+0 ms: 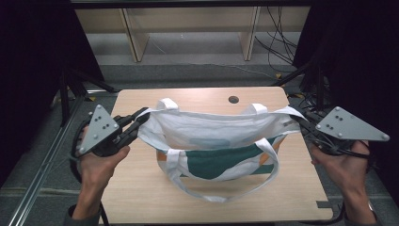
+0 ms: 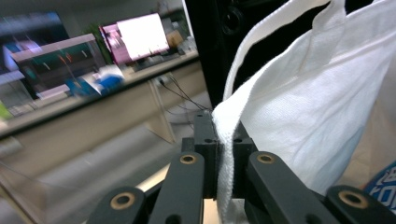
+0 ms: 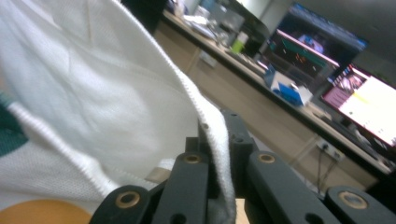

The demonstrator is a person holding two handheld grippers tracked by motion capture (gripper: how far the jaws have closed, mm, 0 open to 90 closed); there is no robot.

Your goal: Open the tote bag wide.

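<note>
Two grips: we hold the left gripper [image 1: 141,117] and the right gripper [image 1: 297,118] clamped tight on the white tote bag [image 1: 214,136], one at each end of its rim.
Left jaws: closed on a folded hem of the bag's white cloth [image 2: 226,140], seen close in the left gripper view.
Right jaws: pinched on the stitched rim edge [image 3: 212,135] in the right gripper view.
Bag: stretched between our grippers over the middle of the wooden table [image 1: 141,197], mouth pulled wide, green and orange print on its near side.
Handles: one loop [image 1: 221,195] hangs toward the table's near edge, the other [image 1: 167,103] rises at the far rim.
Inside: a dim bluish patch [image 1: 209,142]; we cannot tell what it is.
Table hole: a dark round opening [image 1: 234,99] beyond the bag.
Blurred: desks and lit screens [image 3: 359,102] behind the bag.
</note>
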